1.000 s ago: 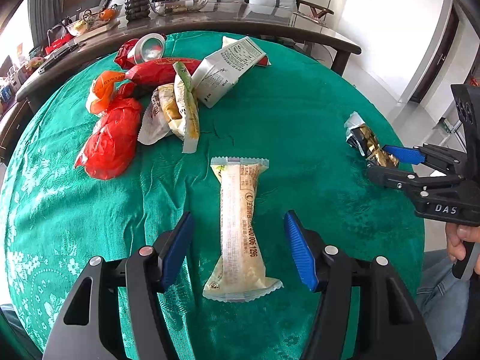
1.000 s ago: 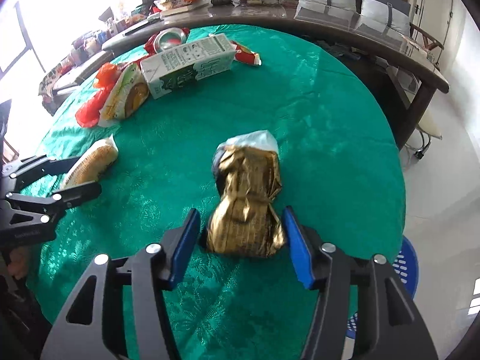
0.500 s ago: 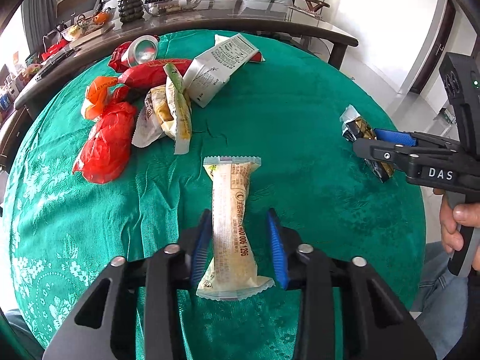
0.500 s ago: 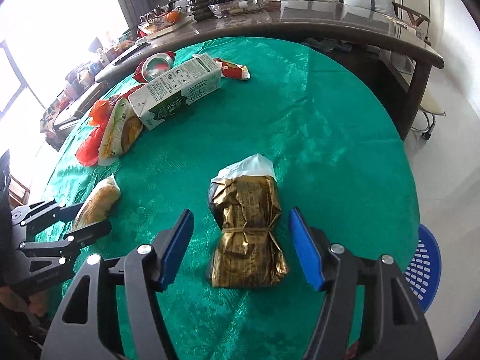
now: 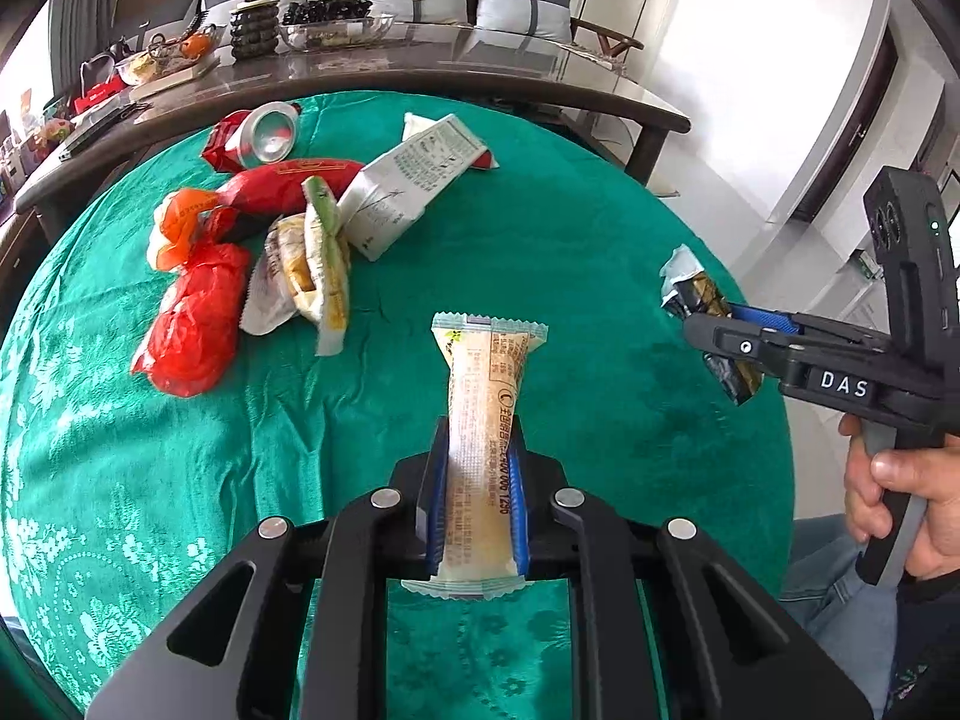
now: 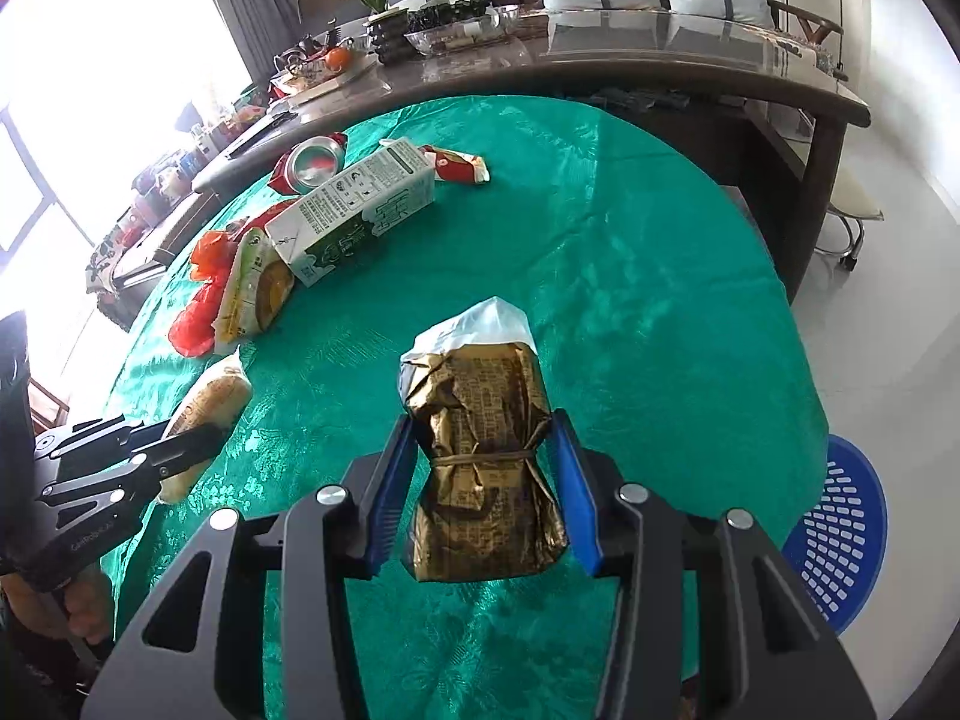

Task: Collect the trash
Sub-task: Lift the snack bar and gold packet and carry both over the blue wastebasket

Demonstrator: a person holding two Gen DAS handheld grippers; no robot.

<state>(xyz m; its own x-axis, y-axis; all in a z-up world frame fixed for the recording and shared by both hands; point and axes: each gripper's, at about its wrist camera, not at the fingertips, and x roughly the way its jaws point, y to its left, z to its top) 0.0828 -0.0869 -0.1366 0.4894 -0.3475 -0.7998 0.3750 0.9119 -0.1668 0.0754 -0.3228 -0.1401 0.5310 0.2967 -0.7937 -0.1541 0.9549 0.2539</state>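
Left tool [image 5: 477, 501] clamped tight on the pale wrapper [image 5: 483, 420], low over the green bench [image 5: 540, 228]. Right tool [image 6: 480, 480] is closing around the gold packet [image 6: 480, 438], pads not quite pressing. Further back, carton [image 6: 354, 210] and red wrappers [image 5: 198, 312] wait.

Left claw [image 5: 478, 474]: black angular frame, silver screws, blue ribbed pads. Right claw [image 6: 483, 474] same, white "DAS" lettering.

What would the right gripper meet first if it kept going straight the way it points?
The gold packet, already between the closing right gripper. Past it, bare green tablecloth lies in that line as far as the right wrist view shows.
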